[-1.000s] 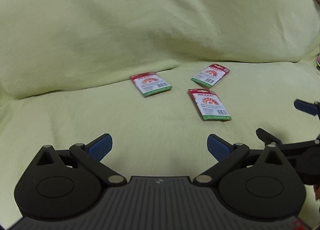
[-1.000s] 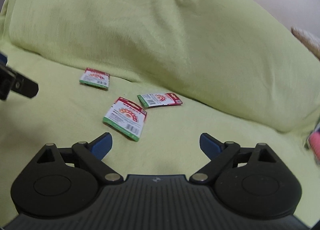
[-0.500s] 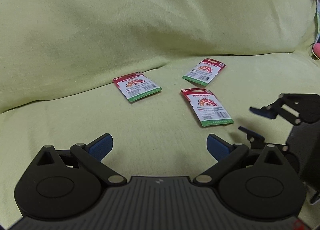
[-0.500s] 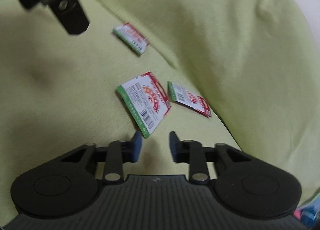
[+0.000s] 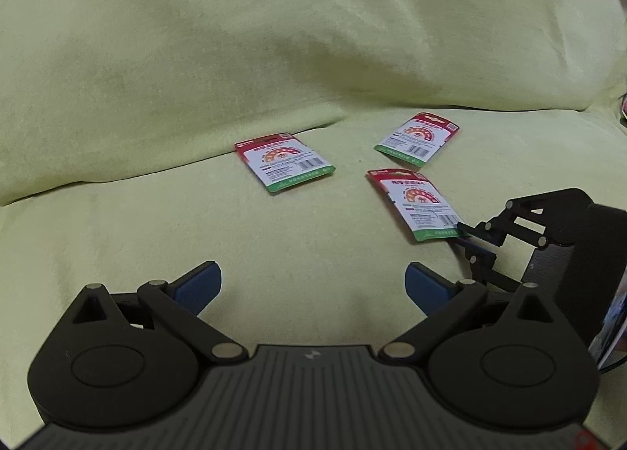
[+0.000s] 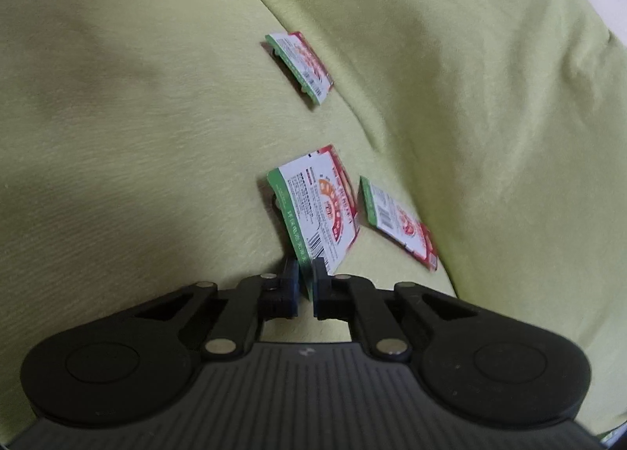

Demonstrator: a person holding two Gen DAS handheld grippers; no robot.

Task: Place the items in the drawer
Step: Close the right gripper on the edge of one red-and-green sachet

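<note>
Green blanket, packet gripped by green end, red end pointing away

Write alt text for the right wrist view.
The right gripper is closed on the green bottom edge of a red, white and green packet lying on a yellow-green cloth. Two matching packets lie nearby, one just to the right and one farther away.

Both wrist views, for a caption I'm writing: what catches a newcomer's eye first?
Three red, white and green packets lying on yellow-green fabric. The right gripper has its jaws closed on the green edge of the nearest packet; the left gripper hangs wide open.
</note>
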